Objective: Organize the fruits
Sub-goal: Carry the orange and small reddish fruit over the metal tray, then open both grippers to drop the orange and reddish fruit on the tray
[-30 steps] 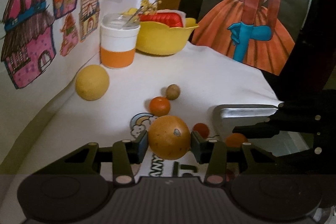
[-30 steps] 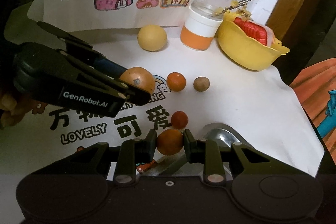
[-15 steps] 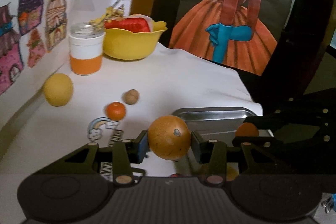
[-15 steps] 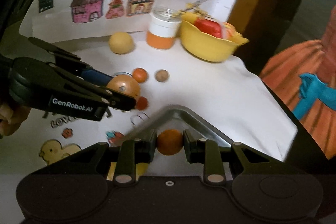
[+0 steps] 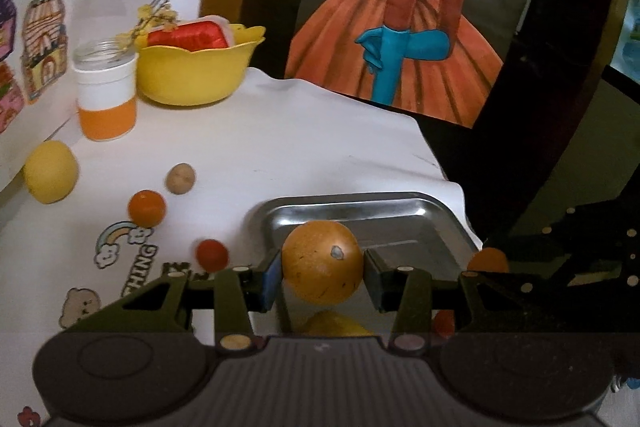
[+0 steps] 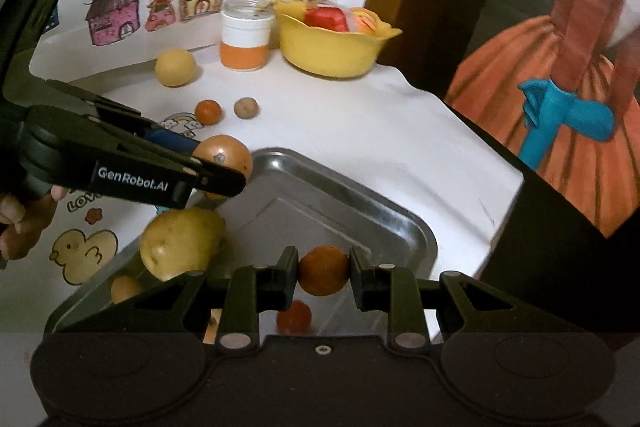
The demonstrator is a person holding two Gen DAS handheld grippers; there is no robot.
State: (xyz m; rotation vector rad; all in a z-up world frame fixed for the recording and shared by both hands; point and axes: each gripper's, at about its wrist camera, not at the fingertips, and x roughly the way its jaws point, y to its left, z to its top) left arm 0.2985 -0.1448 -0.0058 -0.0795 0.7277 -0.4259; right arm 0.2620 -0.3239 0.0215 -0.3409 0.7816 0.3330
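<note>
The large tan-orange fruit (image 5: 322,262) is clamped between the jaws of the left gripper (image 5: 322,269), held above the near-left rim of the metal tray (image 5: 400,223); it carries a small pale sticker on its facing side. The small orange fruit (image 6: 323,270) is clamped between the jaws of the right gripper (image 6: 323,273) and is held over the tray interior. In the right wrist view the tray already contains a pale yellow potato-like item (image 6: 182,243) against its left wall, a small tan round item (image 6: 126,287) near its near-left corner, and a small red fruit (image 6: 294,315) directly below the right gripper. The tray sits at the right edge of the white-covered table (image 5: 280,147), close to the near-right corner. Loose on the cloth, left of the tray, lie a red fruit (image 5: 212,254), an orange fruit (image 5: 146,207), a brown nut-like fruit (image 5: 181,178) and a yellow round fruit (image 5: 50,177), well apart from one another. At the far edge of the table stand a white-and-orange jar (image 5: 106,97) and, just beside it, a yellow bowl (image 5: 196,75) holding a red item. Part of a hand (image 6: 20,223) shows gripping the left gripper's handle.
</note>
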